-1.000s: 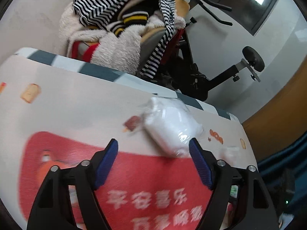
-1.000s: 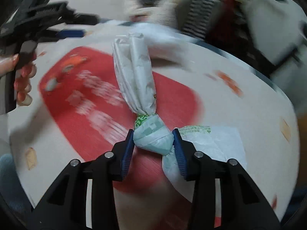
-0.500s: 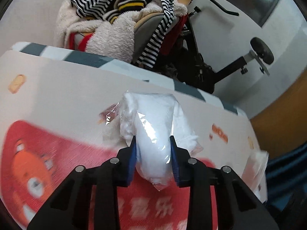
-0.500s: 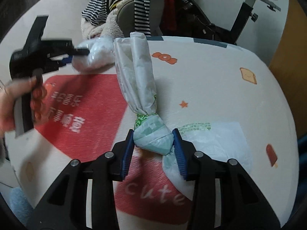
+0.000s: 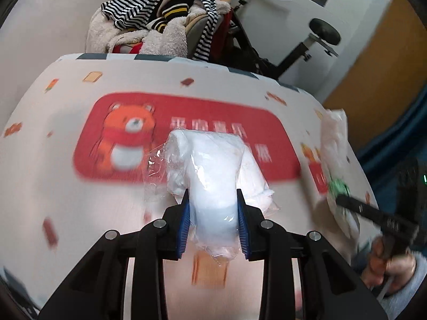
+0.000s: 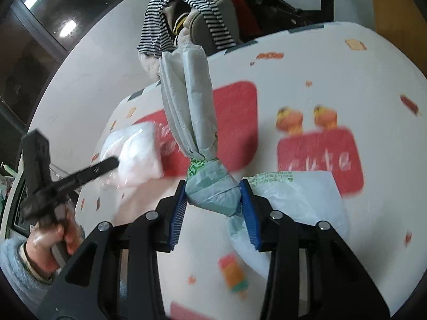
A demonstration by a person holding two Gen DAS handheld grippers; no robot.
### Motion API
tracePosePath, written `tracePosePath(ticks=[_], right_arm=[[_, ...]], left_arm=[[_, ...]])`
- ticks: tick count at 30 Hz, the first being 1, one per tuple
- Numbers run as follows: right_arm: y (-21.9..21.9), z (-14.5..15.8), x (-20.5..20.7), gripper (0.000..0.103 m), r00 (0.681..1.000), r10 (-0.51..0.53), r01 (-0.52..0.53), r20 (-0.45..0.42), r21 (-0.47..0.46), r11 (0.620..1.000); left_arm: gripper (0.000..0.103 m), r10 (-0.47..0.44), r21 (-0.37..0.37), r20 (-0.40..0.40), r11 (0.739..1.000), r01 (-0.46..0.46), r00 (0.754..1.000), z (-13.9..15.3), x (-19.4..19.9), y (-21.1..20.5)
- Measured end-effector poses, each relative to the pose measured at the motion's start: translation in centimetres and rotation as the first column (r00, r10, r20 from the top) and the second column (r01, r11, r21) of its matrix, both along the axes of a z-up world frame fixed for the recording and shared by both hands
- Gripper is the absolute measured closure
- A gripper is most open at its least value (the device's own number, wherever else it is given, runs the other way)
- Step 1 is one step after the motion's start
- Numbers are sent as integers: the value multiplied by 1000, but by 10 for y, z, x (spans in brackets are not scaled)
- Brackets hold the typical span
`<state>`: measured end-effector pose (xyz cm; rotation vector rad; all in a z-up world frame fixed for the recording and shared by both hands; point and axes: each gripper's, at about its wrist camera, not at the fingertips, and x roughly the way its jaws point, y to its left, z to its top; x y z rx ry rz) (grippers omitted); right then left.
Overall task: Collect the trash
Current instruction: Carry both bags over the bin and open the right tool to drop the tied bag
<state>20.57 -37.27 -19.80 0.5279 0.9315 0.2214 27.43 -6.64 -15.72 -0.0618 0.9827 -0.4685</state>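
**Both tongs carrying trash above the printed tabletop**

A white tabletop (image 5: 53, 176) with a red bear panel and small food prints is filling both views. Beyond its far edge, a chair heaped with striped and fleecy clothes (image 5: 160, 26) is standing beside an exercise bike (image 5: 307, 45) against a pale wall.

The left tongs (image 5: 212, 221) are clenching a white wad wrapped in clear plastic (image 5: 210, 165), their blue pads pressing its sides after having just been closing onto it. The wad is hanging above the middle of the tabletop, near its front edge, with loose film trailing out to the left.

The right tongs (image 6: 212, 208) are gripping a pale green plastic bag (image 6: 192, 112) at its twisted neck. The bag's long end is sticking up past the pads, and its wider part is sagging over the right finger. In the left wrist view this bag is showing near the tabletop's right edge, and a hand (image 5: 387, 261) in a grey sleeve is holding the tool's handle.
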Motion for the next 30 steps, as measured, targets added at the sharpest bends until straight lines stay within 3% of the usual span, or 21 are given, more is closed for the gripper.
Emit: tracePosePath(ticks=[9, 20, 26, 30], right_arm=[[28, 17, -74, 61, 999, 25, -26, 25, 47, 999], [88, 1, -154, 61, 984, 177, -176, 33, -30, 984], [108, -32, -177, 61, 971, 232, -232, -62, -3, 973], [133, -60, -180, 61, 936, 307, -317, -174, -31, 948]], left_arm=[[73, 25, -92, -14, 995, -26, 1000, 1, -121, 47], [73, 11, -48, 56, 999, -8, 998, 13, -200, 86], [73, 24, -45, 62, 999, -21, 998, 12, -219, 107], [73, 36, -53, 61, 998, -33, 998, 10, -226, 116]])
